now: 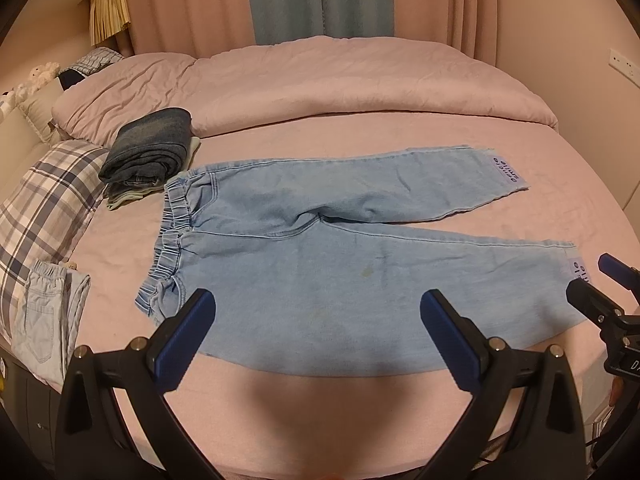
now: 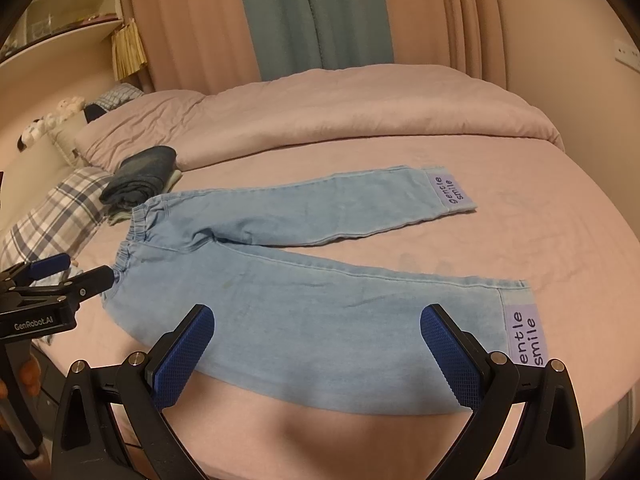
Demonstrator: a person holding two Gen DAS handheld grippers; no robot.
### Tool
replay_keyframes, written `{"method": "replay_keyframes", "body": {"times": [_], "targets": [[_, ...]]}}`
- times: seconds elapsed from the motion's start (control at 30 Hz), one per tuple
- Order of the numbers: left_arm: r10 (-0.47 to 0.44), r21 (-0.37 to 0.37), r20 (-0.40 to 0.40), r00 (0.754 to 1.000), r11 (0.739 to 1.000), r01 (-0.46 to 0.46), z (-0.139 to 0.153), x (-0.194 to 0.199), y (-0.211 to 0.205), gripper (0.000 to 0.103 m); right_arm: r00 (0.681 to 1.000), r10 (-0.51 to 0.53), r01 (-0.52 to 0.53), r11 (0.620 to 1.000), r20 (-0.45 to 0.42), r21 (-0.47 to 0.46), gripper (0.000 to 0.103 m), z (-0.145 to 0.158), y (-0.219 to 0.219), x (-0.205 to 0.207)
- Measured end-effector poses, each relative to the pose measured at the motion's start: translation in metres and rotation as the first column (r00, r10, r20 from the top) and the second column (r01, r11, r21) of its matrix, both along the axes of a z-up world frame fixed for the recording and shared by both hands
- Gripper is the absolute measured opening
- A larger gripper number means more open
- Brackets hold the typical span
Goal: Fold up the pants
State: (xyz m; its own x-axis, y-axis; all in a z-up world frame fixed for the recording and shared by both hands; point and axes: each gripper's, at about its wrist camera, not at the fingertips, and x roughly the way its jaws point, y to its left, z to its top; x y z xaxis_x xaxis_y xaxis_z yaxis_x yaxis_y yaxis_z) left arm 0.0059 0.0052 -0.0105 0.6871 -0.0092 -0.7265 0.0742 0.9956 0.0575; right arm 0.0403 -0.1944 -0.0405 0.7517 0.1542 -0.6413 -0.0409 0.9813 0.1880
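Light blue denim pants [image 1: 320, 256] lie flat on the pink bed, waistband at the left, legs spread to the right with lilac "gentle smile" cuff labels [image 2: 524, 338]. They also show in the right wrist view [image 2: 304, 292]. My left gripper [image 1: 318, 308] is open and empty, hovering over the near leg beside the waistband. My right gripper [image 2: 316, 324] is open and empty over the near leg, close to its cuff. Each gripper shows at the edge of the other's view: the right one [image 1: 600, 284], the left one [image 2: 76, 272].
A stack of folded dark jeans [image 1: 150, 152] sits by the waistband at the back left. A plaid pillow [image 1: 44, 204] and another pale denim garment [image 1: 48, 316] lie at the left edge. A rolled pink duvet [image 1: 320, 88] runs along the back.
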Motion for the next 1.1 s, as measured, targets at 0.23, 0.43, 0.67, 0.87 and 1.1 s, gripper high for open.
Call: {"method": "replay_keyframes", "body": {"times": [0.23, 0.43, 0.67, 0.87, 1.1], "targets": [[-0.001, -0.019, 0.015, 1.0, 1.0, 0.002, 0.0016, 0.0004, -0.0006, 0.103, 1.0, 0.0, 0.0, 1.0, 0.002, 0.0, 0.102, 0.0002, 0.0, -0.0003], [0.002, -0.029, 0.012, 1.0, 1.0, -0.001, 0.0034, 0.0012, -0.0028, 0.103, 1.0, -0.001, 0.001, 1.0, 0.002, 0.0, 0.102, 0.0004, 0.0001, -0.0007], [0.001, -0.029, 0.01, 1.0, 1.0, -0.001, 0.004, 0.0015, -0.003, 0.103, 1.0, 0.0, 0.0, 1.0, 0.003, 0.0, 0.103, 0.0001, 0.0001, -0.0011], [-0.003, -0.013, 0.006, 1.0, 1.0, 0.003, 0.0016, 0.0012, -0.0029, 0.103, 1.0, 0.0, 0.0, 1.0, 0.003, 0.0, 0.102, -0.0003, 0.0003, -0.0014], [-0.007, 0.007, 0.004, 1.0, 1.0, 0.007, -0.0017, 0.0031, 0.0, 0.103, 1.0, -0.004, 0.004, 1.0, -0.003, -0.008, 0.102, 0.0004, 0.0034, -0.0005]]}}
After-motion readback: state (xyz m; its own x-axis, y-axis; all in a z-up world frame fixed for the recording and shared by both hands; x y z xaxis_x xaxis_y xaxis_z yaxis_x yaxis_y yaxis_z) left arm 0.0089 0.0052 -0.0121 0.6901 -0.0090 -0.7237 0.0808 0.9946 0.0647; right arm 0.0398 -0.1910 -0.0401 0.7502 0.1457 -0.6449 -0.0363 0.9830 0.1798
